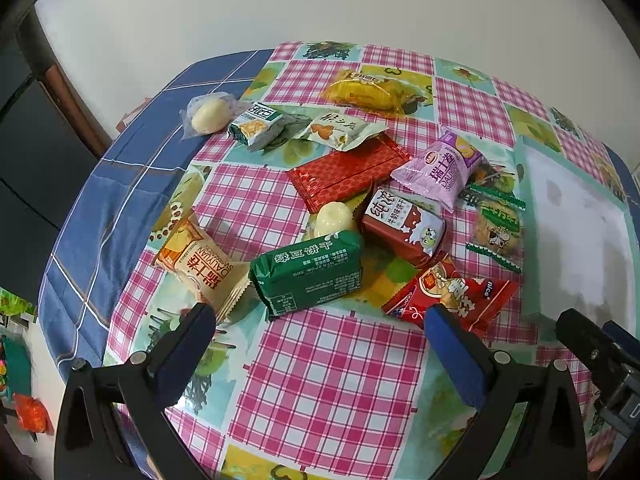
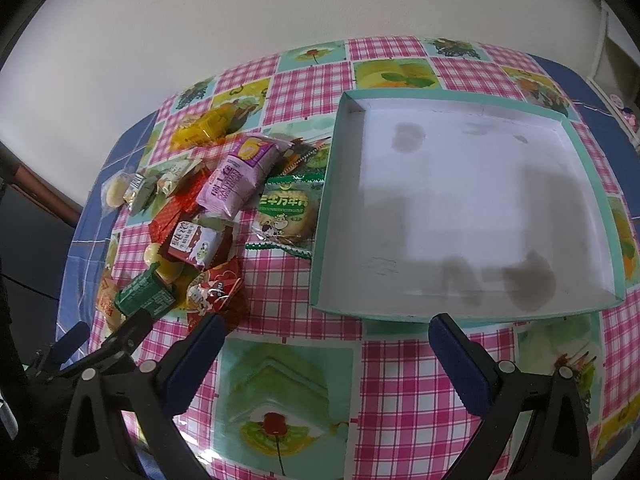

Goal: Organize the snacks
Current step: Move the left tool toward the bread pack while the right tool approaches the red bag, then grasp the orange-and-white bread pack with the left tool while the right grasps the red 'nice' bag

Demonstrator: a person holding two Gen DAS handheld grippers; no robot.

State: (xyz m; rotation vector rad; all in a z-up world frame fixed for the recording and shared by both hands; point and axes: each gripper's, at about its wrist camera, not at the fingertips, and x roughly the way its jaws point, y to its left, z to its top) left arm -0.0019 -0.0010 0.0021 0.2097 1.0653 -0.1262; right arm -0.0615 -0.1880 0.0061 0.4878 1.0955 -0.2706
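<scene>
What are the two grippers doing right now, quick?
Left gripper: open, holding nothing, above the snacks.
Right gripper: open, holding nothing, near the box.

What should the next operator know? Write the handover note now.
Left gripper: jaws open, empty, hovering just short of the green mung-bean cake pack.
Right gripper: jaws open, empty, at the near rim of the teal box.
Snacks lie piled on the checkered tablecloth, left of the box.
Done: nothing boxed; the box holds nothing.
Left: move every snack into the box.

Bare checked cloth (image 2: pixel 320 320) before the teal box (image 2: pixel 596 184); crowded snack pile (image 1: pixel 340 208) just beside its left wall.
</scene>
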